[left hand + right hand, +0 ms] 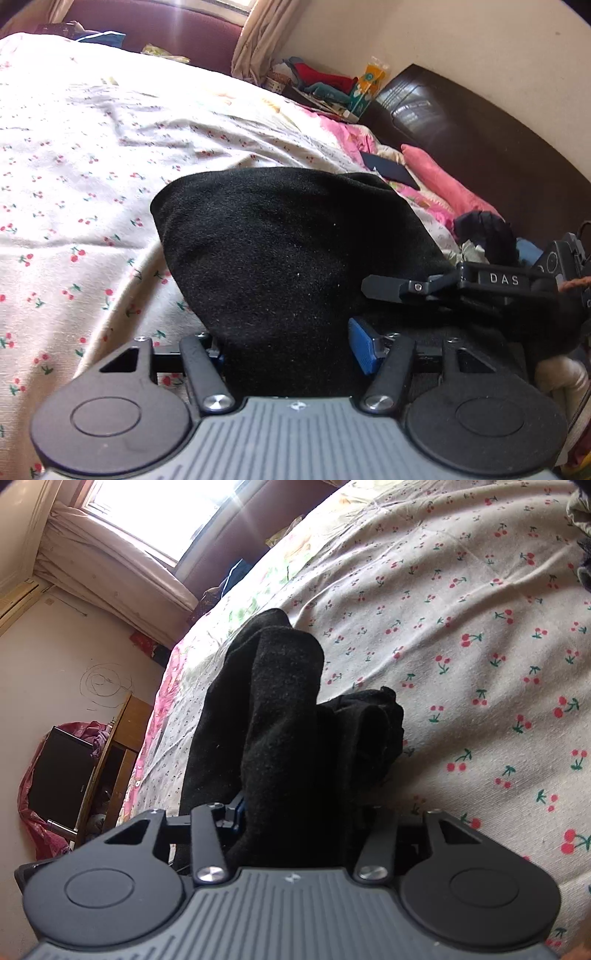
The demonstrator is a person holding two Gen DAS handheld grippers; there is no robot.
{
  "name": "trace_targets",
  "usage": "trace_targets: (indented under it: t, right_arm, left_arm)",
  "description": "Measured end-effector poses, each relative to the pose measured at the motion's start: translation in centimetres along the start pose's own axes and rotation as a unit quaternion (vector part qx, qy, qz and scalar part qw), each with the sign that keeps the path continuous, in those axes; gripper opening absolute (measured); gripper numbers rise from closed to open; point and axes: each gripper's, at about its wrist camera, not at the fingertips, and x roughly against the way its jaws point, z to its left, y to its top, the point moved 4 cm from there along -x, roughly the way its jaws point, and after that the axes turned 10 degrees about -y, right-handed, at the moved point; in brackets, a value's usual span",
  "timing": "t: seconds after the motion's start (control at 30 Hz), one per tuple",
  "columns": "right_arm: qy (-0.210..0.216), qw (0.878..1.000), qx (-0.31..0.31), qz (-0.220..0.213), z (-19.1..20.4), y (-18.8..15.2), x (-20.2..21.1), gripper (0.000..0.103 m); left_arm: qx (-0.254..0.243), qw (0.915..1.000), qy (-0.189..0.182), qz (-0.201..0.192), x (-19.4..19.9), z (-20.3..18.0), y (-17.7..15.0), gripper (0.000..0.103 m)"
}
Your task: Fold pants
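The black pants (280, 243) lie bunched on the cherry-print bed sheet (74, 184). A thick fold of them fills the space between the jaws of my left gripper (291, 343); its blue right pad (364, 345) presses against the cloth. My right gripper (391, 295) comes in from the right with a finger laid on the same bundle. In the right wrist view the pants (280, 709) rise in a tall ridge out of my right gripper (306, 812), whose pads are mostly buried in the fabric, with a lower crumpled lump to the right.
A pink pillow (443, 177), a dark flat object (391, 170) and a dark headboard (480, 129) are at the bed's right end. Clutter (325, 85) lies by the curtain. Past the bed edge stand a wooden desk (122, 738) and a black box (62, 771).
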Motion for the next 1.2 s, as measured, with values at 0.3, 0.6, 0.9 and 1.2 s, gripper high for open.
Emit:
trace_targets:
  t: [0.3,0.6,0.9,1.2]
  right_arm:
    - [0.079,0.996,0.046,0.023,10.9,-0.6,-2.9,0.045]
    - [0.116,0.985,0.064,0.112,18.0,-4.3,-13.3,0.045]
    - [0.084,0.984,0.047,0.149,17.1,-6.4,-17.5,0.056]
    - [0.047,0.988,0.065,0.135,17.0,-5.1,-16.6,0.045]
  left_arm:
    - [-0.015,0.9925,0.059,-0.106,10.1,4.1,4.5,0.072]
    - [0.019,0.979,0.178,-0.097,15.9,12.9,3.9,0.072]
    - [0.046,0.9743,0.21,-0.067,15.6,16.7,0.7,0.08]
    - [0.003,0.9723,0.23,-0.043,14.8,16.1,1.4,0.081]
